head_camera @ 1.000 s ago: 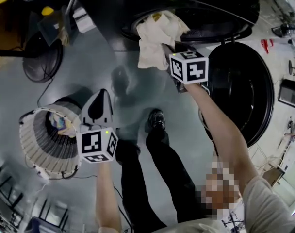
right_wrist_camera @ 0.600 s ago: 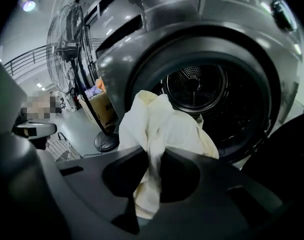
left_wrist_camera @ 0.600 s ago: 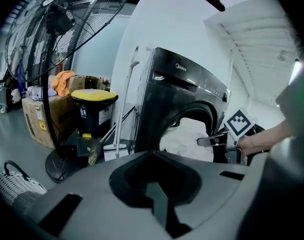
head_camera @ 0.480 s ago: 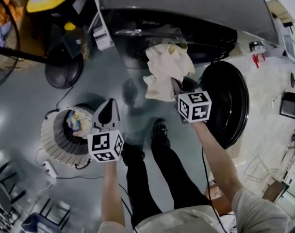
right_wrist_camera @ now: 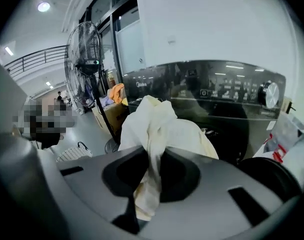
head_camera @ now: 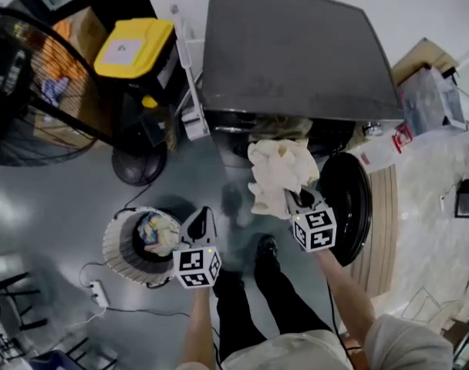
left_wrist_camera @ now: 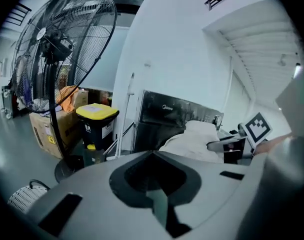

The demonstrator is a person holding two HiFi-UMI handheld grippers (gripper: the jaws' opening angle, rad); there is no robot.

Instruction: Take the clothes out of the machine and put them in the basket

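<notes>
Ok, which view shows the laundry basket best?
The head view: the whole basket shows from above, with colourful clothes inside. The left gripper view catches only an edge at bottom left; the right gripper view shows only part of its top.

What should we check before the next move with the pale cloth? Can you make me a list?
1. Right gripper shut on the cream cloth: ok.
2. Cloth hangs outside the washing machine: ok.
3. Left gripper empty, jaws together: ok.
4. Basket upright, with room beside the colourful clothes: ok.
5. More clothes left inside the machine: cannot tell.
</notes>
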